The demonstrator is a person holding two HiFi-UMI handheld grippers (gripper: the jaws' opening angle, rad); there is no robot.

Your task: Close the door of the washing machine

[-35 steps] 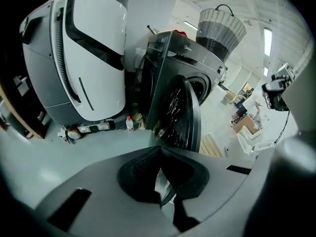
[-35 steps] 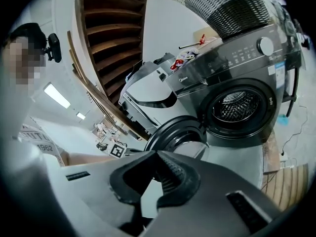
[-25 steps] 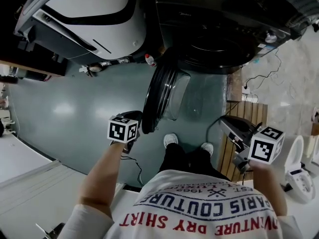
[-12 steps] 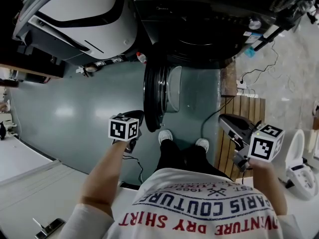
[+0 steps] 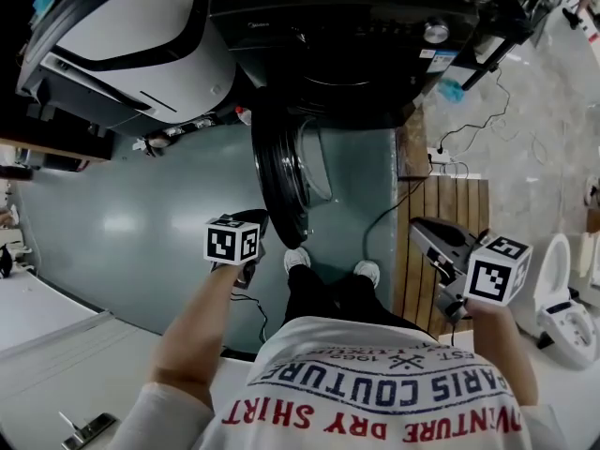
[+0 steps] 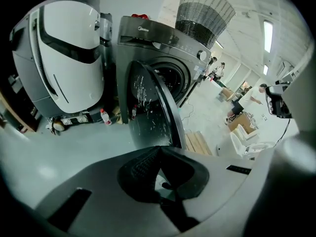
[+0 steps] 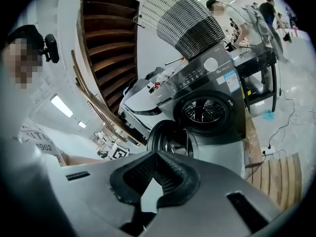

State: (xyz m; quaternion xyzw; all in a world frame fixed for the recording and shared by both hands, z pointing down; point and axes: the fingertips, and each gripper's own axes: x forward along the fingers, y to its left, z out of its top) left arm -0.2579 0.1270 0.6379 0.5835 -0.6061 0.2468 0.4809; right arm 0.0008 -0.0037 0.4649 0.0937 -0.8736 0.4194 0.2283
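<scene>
The dark front-loading washing machine (image 5: 375,45) stands ahead with its round door (image 5: 279,172) swung wide open toward me, nearly edge-on. My left gripper (image 5: 247,225) hovers just short of the door's lower rim, shut and empty, not touching it. In the left gripper view the door (image 6: 148,107) fills the space past the shut left gripper (image 6: 159,149), with the drum opening (image 6: 174,77) behind. My right gripper (image 5: 439,244) hangs shut and empty over the wooden slats, well right of the door. Its view shows the machine (image 7: 217,83), drum (image 7: 205,113) and door (image 7: 170,137) beyond the right gripper (image 7: 157,154).
A large white appliance (image 5: 141,26) stands left of the machine, with a small bottle (image 5: 244,117) at its foot. A wooden slat platform (image 5: 441,214) and cables (image 5: 487,139) lie to the right, and a white fixture (image 5: 562,298) further right. A wire basket (image 6: 205,11) sits on the machine.
The view has shifted: machine and door slid left and look nearer, the door more edge-on. My feet stepped left. Both grippers kept their places in the frame and stayed shut.
</scene>
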